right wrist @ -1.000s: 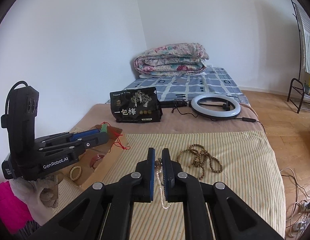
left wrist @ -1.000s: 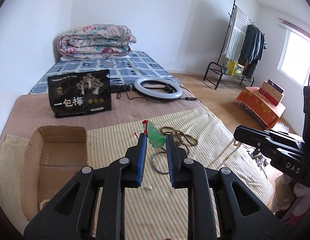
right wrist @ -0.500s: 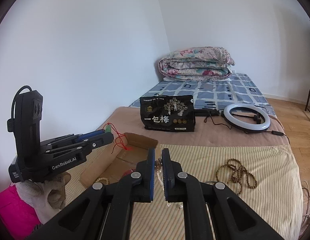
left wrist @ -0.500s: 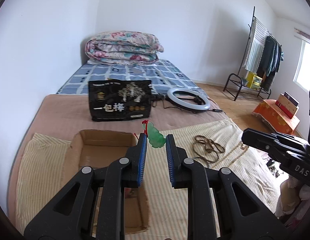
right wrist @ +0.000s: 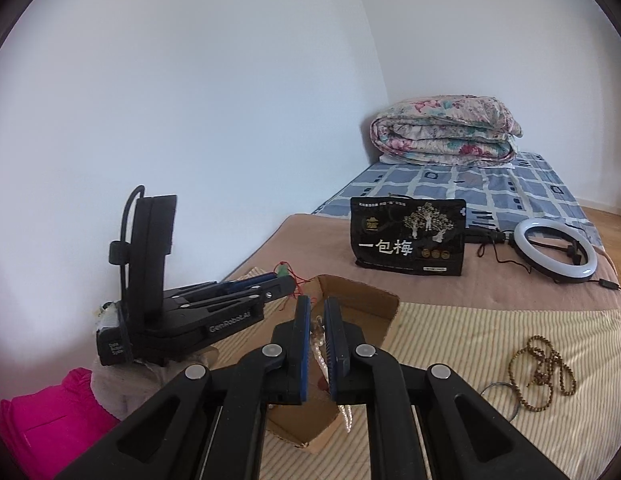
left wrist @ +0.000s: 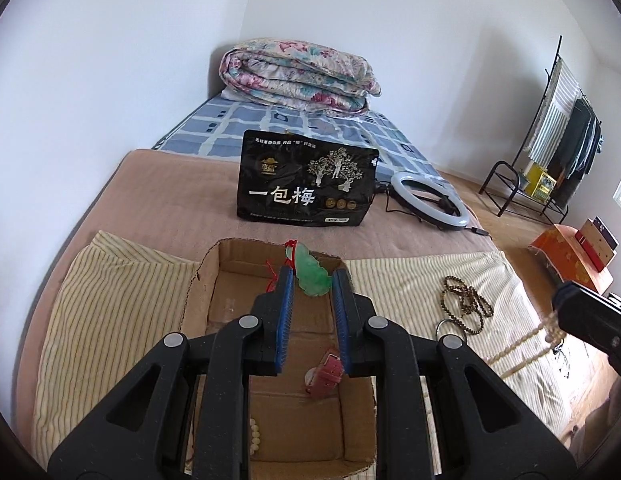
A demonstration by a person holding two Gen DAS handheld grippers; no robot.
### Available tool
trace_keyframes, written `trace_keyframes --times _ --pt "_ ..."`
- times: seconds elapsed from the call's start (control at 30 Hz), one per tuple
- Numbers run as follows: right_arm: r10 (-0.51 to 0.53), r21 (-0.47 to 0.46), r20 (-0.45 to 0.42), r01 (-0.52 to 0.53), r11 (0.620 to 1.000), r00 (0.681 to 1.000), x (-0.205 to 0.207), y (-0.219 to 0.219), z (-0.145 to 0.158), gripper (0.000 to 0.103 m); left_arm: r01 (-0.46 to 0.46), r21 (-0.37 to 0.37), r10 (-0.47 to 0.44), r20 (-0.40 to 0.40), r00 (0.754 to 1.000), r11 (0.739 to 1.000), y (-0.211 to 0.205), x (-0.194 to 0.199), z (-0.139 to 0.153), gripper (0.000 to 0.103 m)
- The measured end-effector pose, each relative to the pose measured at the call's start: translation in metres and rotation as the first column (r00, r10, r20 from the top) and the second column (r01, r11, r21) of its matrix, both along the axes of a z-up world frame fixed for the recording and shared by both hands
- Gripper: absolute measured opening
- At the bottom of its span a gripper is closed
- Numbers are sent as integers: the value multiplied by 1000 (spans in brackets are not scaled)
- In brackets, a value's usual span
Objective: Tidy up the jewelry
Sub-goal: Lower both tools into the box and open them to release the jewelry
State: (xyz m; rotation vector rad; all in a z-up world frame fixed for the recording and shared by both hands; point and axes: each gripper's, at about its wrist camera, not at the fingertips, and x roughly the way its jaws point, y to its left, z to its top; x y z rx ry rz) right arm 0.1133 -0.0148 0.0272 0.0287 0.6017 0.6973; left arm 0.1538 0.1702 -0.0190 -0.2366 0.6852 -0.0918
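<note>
- The left hand-held gripper (left wrist: pixel 312 280) pinches a green pendant (left wrist: pixel 313 276) over the cardboard box (left wrist: pixel 198 280) on the bed; its red cord (left wrist: pixel 272 274) could snag a finger on release.
- The right hand-held gripper (right wrist: pixel 317 322), clamped on a pearl strand (right wrist: pixel 344 412) beside the box, could drop it outside.

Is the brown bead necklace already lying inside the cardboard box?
No, the brown bead necklace lies coiled on the striped blanket to the right of the cardboard box.
</note>
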Motion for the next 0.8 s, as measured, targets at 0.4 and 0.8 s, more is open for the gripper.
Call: trace_keyframes --times 0.4,0.8 --pt "56 -23 -58 -58 998 997 6 42 -28 4 -8 -6 8 -62 998 1000 8 11 -22 18" --pt "38 -141 -241 -74 987 970 27 46 -96 6 -31 5 32 -138 990 999 12 29 -48 18"
